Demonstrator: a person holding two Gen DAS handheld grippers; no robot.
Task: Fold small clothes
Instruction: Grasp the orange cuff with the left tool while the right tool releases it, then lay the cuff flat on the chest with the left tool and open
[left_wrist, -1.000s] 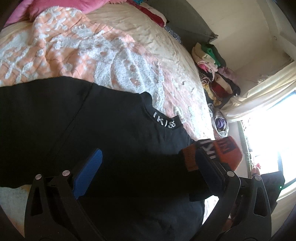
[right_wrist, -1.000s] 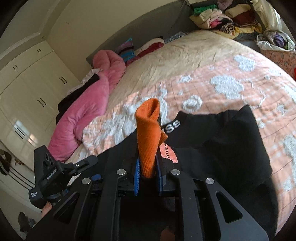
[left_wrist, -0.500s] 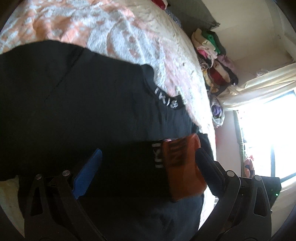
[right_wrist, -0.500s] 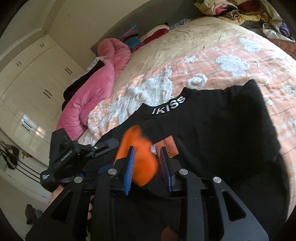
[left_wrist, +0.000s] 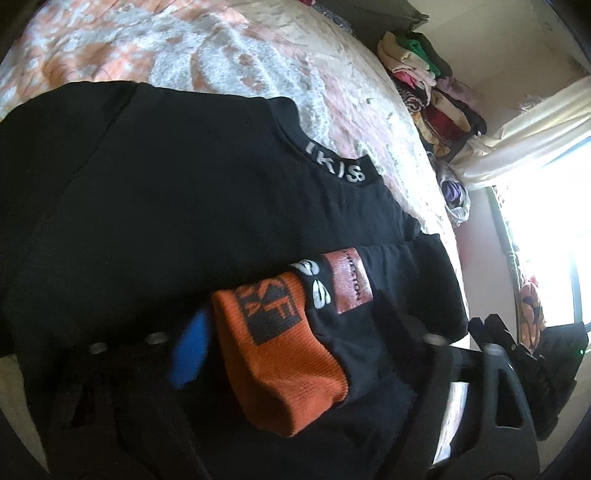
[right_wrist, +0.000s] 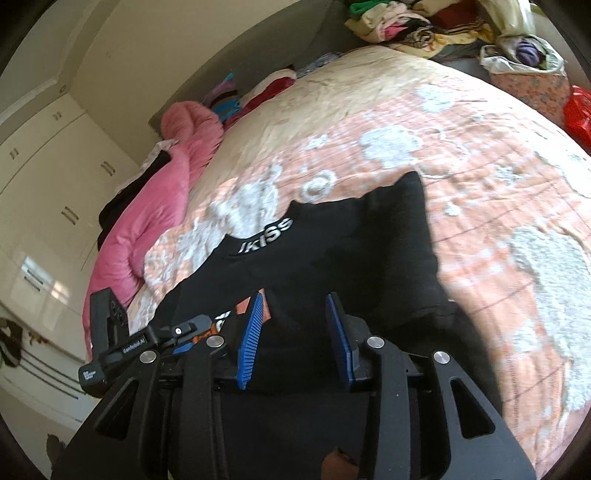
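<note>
A black sweatshirt (left_wrist: 166, 206) with a white-lettered collar lies flat on the bed; it also shows in the right wrist view (right_wrist: 351, 254). Its sleeve with an orange cuff (left_wrist: 280, 350) is folded across the body. My left gripper (left_wrist: 291, 332) is open, and the cuff lies between its blue pad (left_wrist: 190, 347) and the dark right finger. My right gripper (right_wrist: 295, 332) is open and empty, low over the black cloth. The left gripper (right_wrist: 177, 338) shows at its left, by a strip of orange cuff (right_wrist: 242, 308).
The bed has an orange and white quilt (right_wrist: 480, 177). A pink blanket (right_wrist: 155, 210) lies at its far left. A pile of clothes (left_wrist: 424, 85) and a bag (right_wrist: 524, 55) stand beyond the bed, by a bright window (left_wrist: 546, 236). White wardrobes (right_wrist: 44, 177) stand left.
My right gripper opened and let go of the orange cuff, which dropped onto the sweatshirt body. My left gripper moved in around the cuff. The right gripper drew back to the right.
</note>
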